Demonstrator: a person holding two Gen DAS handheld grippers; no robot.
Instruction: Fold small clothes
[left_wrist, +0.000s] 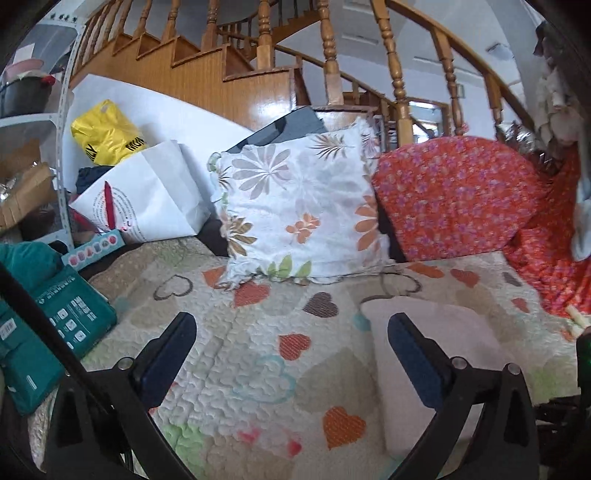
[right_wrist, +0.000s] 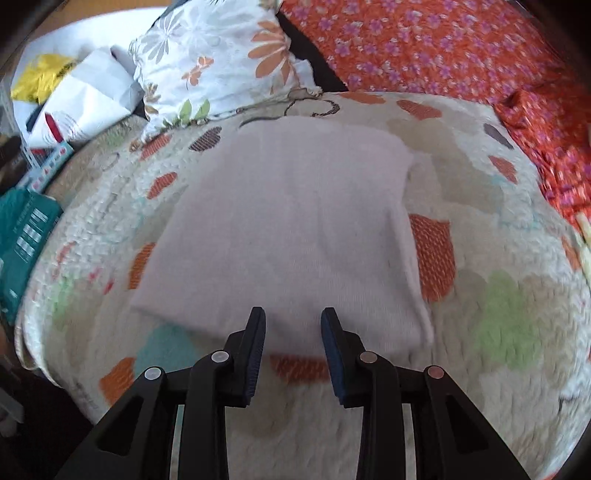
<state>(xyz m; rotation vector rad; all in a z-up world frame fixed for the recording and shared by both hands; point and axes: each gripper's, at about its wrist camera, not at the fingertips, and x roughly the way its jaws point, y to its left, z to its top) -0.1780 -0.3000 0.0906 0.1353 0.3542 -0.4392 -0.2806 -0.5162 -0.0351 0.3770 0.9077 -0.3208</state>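
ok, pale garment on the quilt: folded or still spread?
Folded. The pale garment lies as a compact rectangle on the quilt, with a layered edge along its right side; no sleeves stick out.

I get soft, even daylight in both views, with no hard shadows. Glare sits on the varnished stair panel (left_wrist: 273, 107) far in the left wrist view, which is fairly sharp. My right wrist view is smeared with motion blur, worst across the quilt (right_wrist: 498, 332) at its edges. Both fisheyes bend straight lines and darken at the corners

Garment (right_wrist: 280, 229) on quilt (right_wrist: 498, 229) — pillow (right_wrist: 214, 59) behind
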